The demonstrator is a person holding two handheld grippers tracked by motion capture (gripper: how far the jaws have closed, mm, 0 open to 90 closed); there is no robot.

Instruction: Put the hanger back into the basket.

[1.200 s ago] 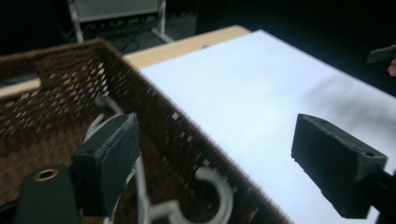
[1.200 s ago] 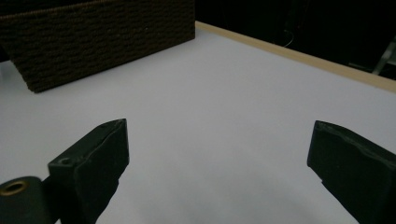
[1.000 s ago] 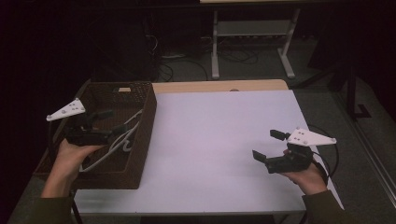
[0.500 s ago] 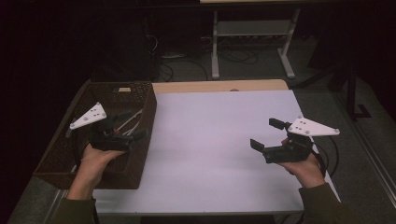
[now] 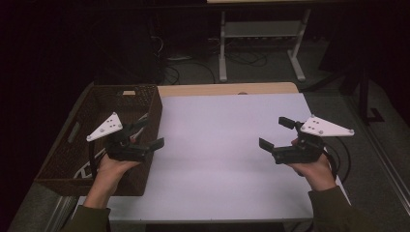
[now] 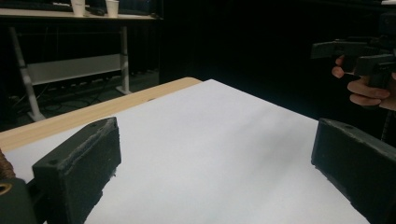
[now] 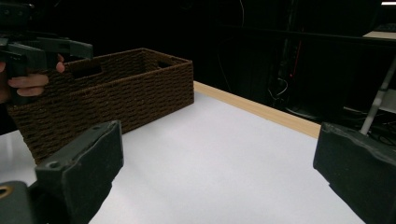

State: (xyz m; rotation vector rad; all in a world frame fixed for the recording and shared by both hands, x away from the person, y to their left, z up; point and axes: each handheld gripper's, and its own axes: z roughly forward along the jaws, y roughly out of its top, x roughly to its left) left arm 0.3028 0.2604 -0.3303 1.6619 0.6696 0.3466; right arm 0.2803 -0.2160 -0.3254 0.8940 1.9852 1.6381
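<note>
Inside the basket (image 5: 58,159), white cables (image 5: 99,159) lie.

Two paper cups (image 6: 95,7) stand on a far shelf above a metal stand (image 5: 261,36).

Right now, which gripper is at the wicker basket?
The left gripper: its hand sits over the basket, jaws reaching past the right wall. The right gripper hangs over the white tabletop, well clear.

Basket (image 5: 63,159) at table's (image 5: 227,145) left edge, apparently overhanging.
</note>
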